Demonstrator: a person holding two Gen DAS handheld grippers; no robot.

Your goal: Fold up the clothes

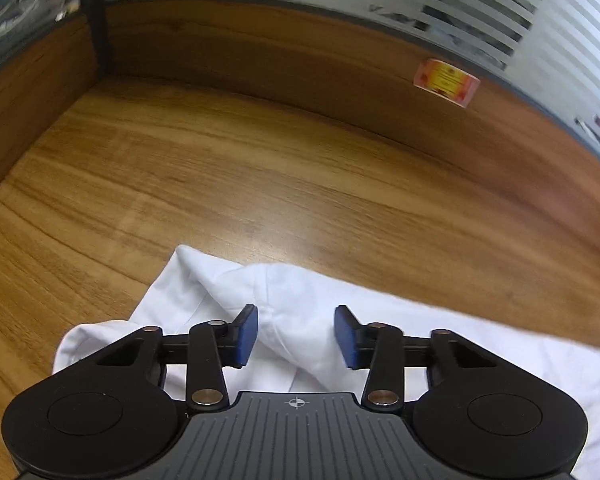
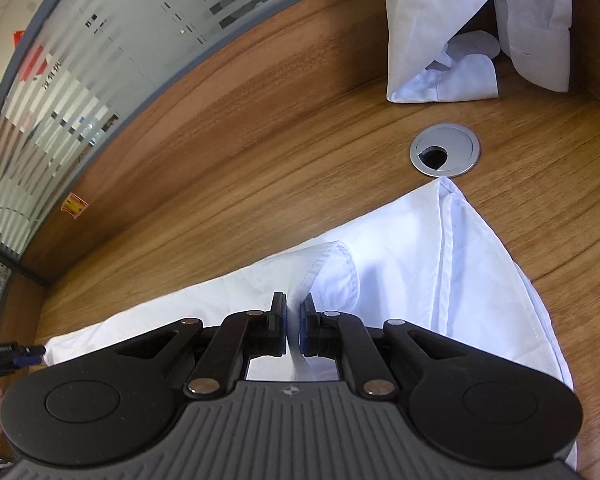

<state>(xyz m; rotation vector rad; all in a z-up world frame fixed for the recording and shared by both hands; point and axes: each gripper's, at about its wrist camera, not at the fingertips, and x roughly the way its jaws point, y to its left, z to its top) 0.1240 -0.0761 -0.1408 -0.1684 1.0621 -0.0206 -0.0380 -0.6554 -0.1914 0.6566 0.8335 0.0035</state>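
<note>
A white garment lies rumpled on the wooden table. In the left wrist view my left gripper hovers over a bunched fold of it, blue pads wide apart and nothing pinched between them. In the right wrist view my right gripper is shut on a stitched hem of the same white garment, which spreads ahead and to the right. The cloth under both gripper bodies is hidden. The other gripper's blue tip shows at the far left edge of the right wrist view.
A silver cable grommet sits in the table just beyond the garment's corner. More white clothing hangs at the back right. A wooden partition with frosted glass above bounds the table; an orange sticker is on it.
</note>
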